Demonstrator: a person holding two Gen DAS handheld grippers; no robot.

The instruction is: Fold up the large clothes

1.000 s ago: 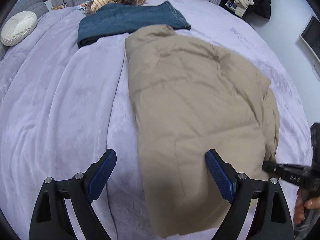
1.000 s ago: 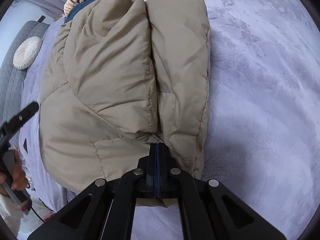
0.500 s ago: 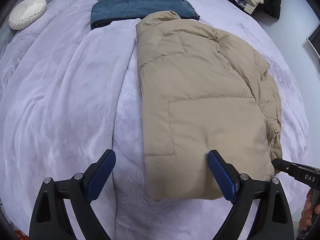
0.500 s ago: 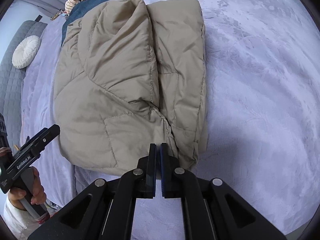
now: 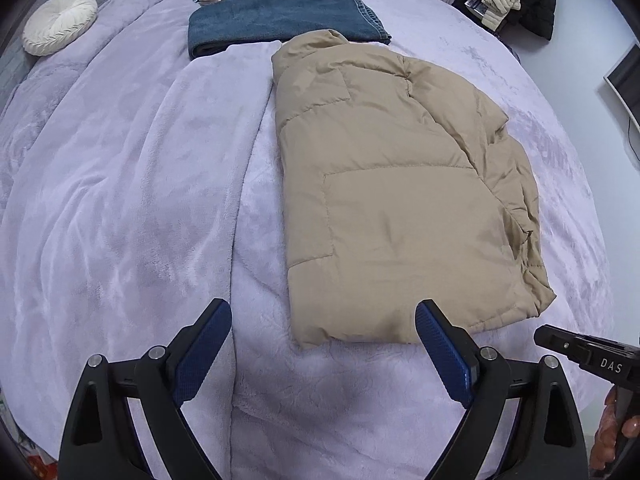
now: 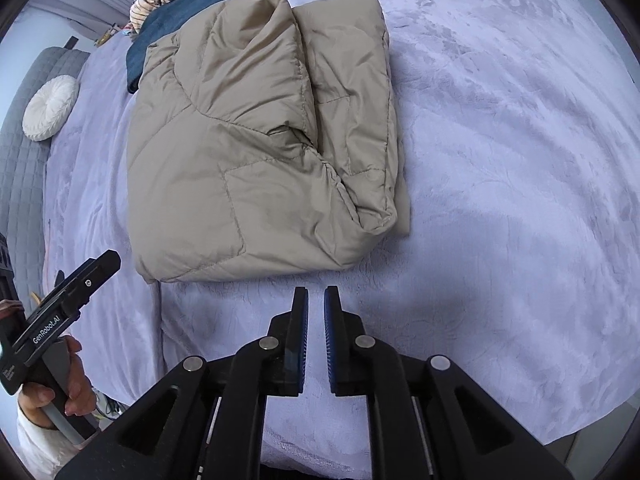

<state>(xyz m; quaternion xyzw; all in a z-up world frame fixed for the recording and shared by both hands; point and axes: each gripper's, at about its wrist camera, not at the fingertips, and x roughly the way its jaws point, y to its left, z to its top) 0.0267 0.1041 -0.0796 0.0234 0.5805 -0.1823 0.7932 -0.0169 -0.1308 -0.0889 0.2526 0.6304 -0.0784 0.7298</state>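
Puffer jacket (image 5: pixel 392 200) is laid folded lengthwise on the bed (image 5: pixel 120 200), at 12 o'clock. Left gripper (image 5: pixel 323 344) is spread wide, right gripper (image 6: pixel 316 320) slightly parted; nothing is held. A crosswise fold is judged outstanding.

Tan puffer jacket (image 5: pixel 392 200) lies folded, flat on the lavender blanket (image 5: pixel 120 184).

Folded tan jacket (image 5: pixel 396 200) on lilac bedspread (image 5: pixel 132 184), beyond wide-spread left tongs (image 5: pixel 323 344)
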